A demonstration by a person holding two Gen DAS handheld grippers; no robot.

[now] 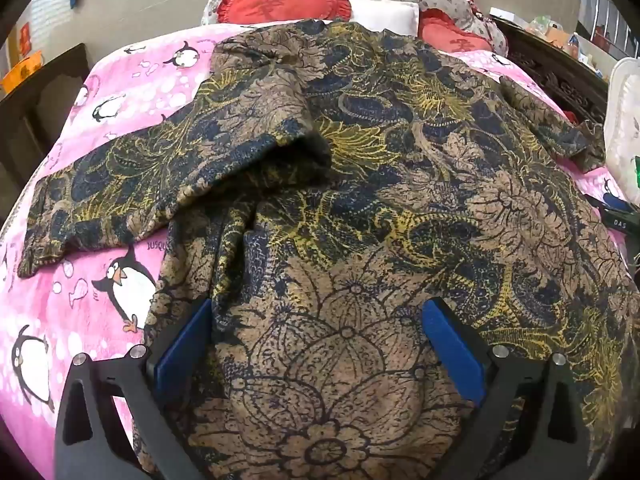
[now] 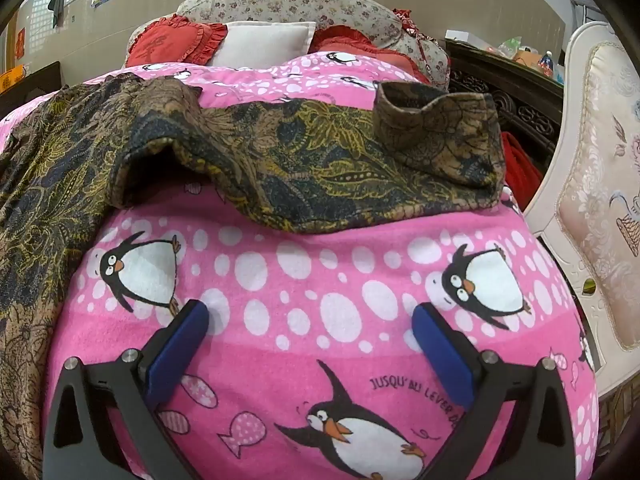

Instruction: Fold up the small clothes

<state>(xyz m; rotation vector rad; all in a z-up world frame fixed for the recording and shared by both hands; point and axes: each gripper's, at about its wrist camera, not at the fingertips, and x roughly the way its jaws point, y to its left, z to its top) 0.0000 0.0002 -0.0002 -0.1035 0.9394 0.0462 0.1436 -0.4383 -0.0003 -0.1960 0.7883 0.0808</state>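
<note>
A brown, navy and yellow floral-print top [image 1: 400, 160] lies spread out on a pink penguin blanket [image 1: 132, 92], one sleeve reaching left. My left gripper [image 1: 319, 306] is open low over its near hem, and a bulge of the cloth lies between the blue pads [image 1: 452, 352] without being pinched. In the right wrist view the other sleeve [image 2: 320, 160] stretches right across the blanket [image 2: 320, 280], its cuff standing up at the bed's edge. My right gripper [image 2: 311, 310] is open over bare blanket, short of that sleeve, with nothing between its fingers.
Red heart cushions [image 1: 280, 4], a white pillow [image 2: 264, 44] and a floral pillow [image 2: 288, 4] are stacked at the head of the bed. A cream upholstered chair [image 2: 600, 200] stands close to the right edge. Dark carved wooden furniture [image 2: 512, 92] is behind it.
</note>
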